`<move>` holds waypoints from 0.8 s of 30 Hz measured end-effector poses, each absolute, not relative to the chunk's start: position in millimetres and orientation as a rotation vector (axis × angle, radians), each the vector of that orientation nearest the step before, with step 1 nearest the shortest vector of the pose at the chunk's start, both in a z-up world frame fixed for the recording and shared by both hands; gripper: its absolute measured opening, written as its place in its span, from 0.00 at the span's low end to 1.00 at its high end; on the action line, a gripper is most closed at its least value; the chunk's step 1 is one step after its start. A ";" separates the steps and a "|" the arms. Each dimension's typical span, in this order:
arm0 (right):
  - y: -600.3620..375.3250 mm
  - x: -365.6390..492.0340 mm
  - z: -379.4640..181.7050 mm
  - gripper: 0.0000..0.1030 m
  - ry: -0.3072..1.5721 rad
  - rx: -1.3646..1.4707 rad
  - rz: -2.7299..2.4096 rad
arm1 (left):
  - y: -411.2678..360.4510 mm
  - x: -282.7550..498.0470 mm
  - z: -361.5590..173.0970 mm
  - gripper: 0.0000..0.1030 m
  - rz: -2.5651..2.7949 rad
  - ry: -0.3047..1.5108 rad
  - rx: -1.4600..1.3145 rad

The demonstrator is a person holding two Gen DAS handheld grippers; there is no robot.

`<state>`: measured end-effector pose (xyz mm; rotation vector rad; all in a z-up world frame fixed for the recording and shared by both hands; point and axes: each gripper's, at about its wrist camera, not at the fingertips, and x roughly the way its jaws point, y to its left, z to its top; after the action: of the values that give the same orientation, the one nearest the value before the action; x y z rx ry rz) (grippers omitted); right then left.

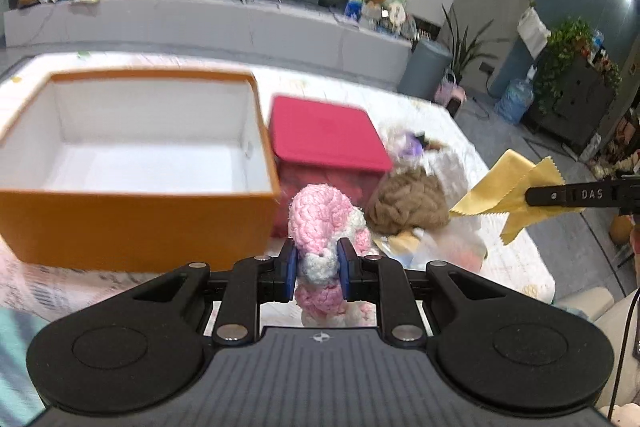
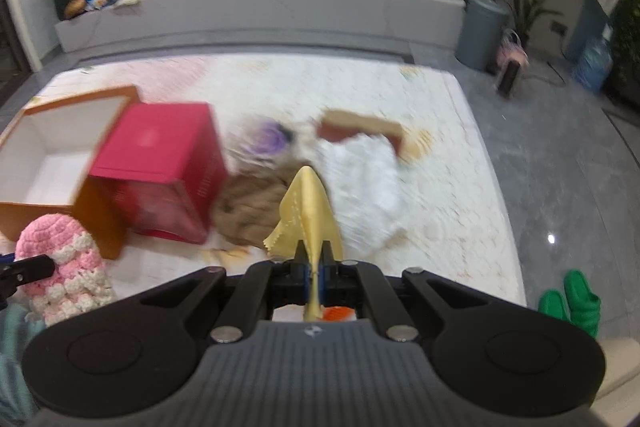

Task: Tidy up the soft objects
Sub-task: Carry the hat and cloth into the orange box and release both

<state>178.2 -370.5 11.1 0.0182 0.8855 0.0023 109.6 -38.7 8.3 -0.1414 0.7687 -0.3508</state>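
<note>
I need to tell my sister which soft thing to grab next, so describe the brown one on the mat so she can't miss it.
Find the open orange box on the pale mat; the pink lidded bin stands right beside it. The brown woolly bundle lies at that bin's other side, against white fabric. It is the only dull brown, knotted lump there.

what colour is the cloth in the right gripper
Pale yellow cloth with zigzag-cut edges, shown best in the left wrist view.
</note>
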 end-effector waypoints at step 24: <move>-117.7 252.8 51.7 0.01 0.821 -0.008 0.487 | 96.4 188.6 62.8 0.22 -0.156 0.692 -0.084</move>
<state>252.8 -117.7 51.7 -0.0077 0.8208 0.4867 188.6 96.4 62.8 -0.0837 0.6916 -0.1565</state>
